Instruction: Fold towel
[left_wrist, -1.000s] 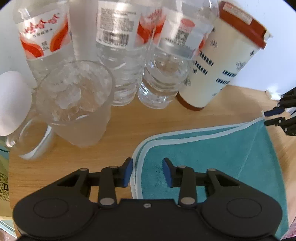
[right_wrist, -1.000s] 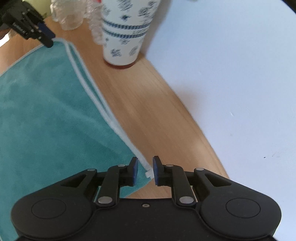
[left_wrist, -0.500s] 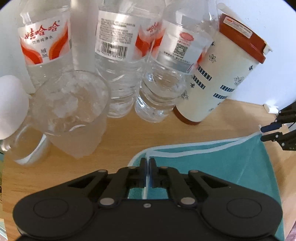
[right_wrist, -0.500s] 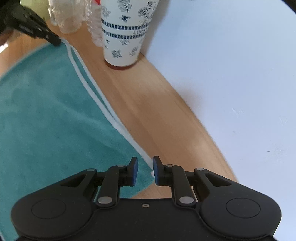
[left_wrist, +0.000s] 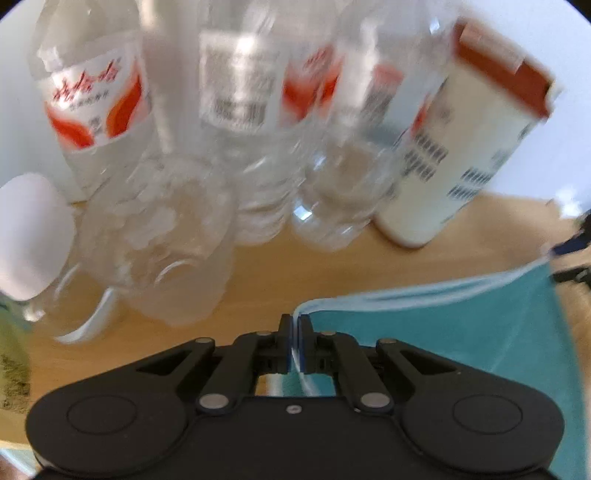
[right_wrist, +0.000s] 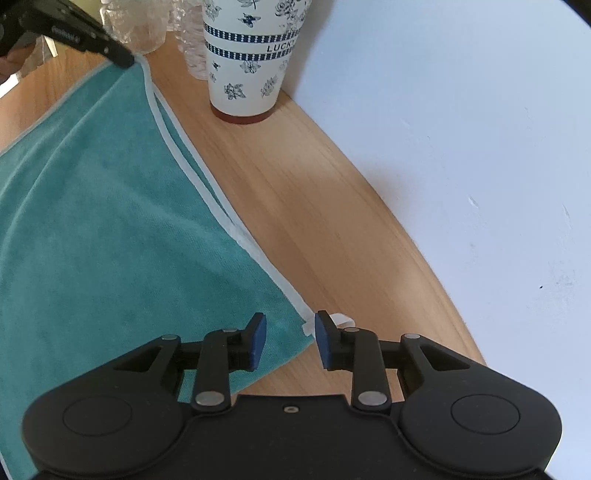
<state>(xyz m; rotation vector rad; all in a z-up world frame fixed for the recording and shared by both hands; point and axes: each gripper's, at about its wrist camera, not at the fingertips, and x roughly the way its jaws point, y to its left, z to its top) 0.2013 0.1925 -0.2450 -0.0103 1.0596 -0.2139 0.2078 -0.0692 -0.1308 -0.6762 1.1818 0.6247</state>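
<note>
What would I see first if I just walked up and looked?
The big teal towel spread over the wooden table. The left gripper pinches one of its corners, and the right gripper sits open at another. Behind the towel stand clear water bottles and a tall flowered cup.

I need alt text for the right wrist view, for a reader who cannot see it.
The right tool hovers open over a corner of a teal towel on a wooden table. At top left the left tool meets the towel's far corner, beside a floral paper cup.
</note>
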